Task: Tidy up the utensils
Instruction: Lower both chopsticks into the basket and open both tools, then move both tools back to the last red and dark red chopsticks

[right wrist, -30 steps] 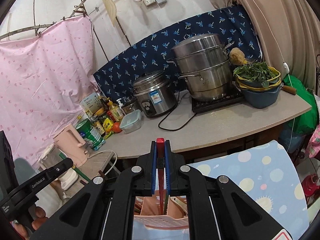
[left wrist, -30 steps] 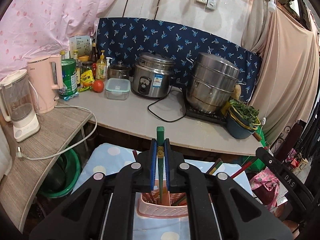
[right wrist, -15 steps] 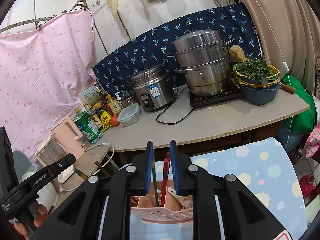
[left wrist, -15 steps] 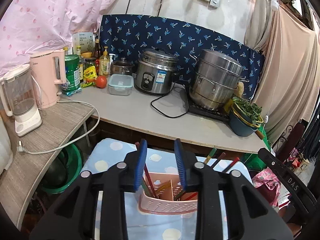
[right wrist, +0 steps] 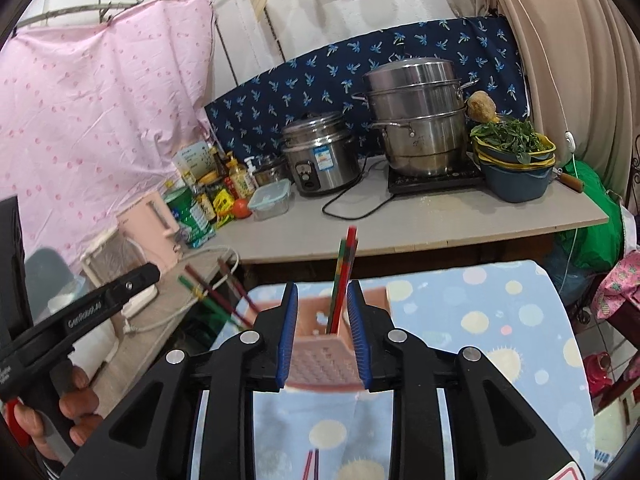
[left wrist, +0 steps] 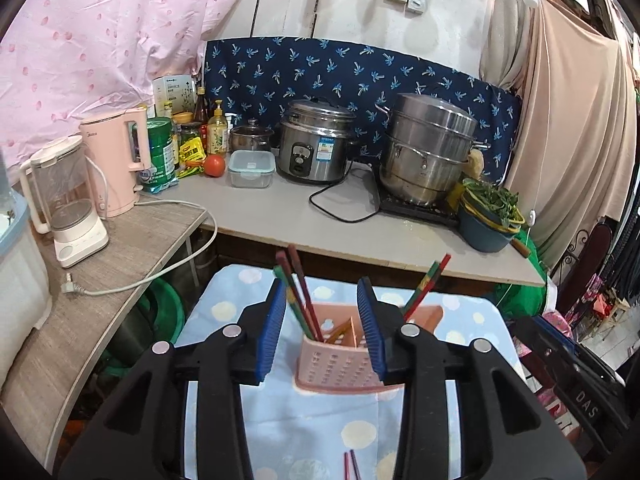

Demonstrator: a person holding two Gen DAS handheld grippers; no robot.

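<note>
A pink perforated utensil holder point(left wrist: 340, 364) stands on a blue dotted cloth point(left wrist: 472, 320). Dark red and green chopsticks point(left wrist: 298, 292) lean out of its left side, and a red-green pair point(left wrist: 424, 284) leans right. My left gripper point(left wrist: 323, 320) hovers just before the holder, jaws opening, nothing pressed between the blue pads. In the right wrist view the holder point(right wrist: 320, 356) sits beyond my right gripper point(right wrist: 322, 332), whose jaws are opening too. The red and green chopsticks point(right wrist: 344, 276) stand free in the holder. A loose pair point(left wrist: 350, 464) lies on the cloth below.
A grey counter point(left wrist: 280, 216) behind carries a rice cooker point(left wrist: 316, 148), a steel steamer pot point(left wrist: 428, 152), a bowl of greens point(left wrist: 488, 216), a pink kettle point(left wrist: 116, 160) and a blender point(left wrist: 68, 204). A hand point(right wrist: 76, 396) holds the left gripper's handle at the left.
Both grippers were shut on a chopstick and have let go; the sticks now stand in the holder. Both grippers have drawn back from it with jaws apart.
</note>
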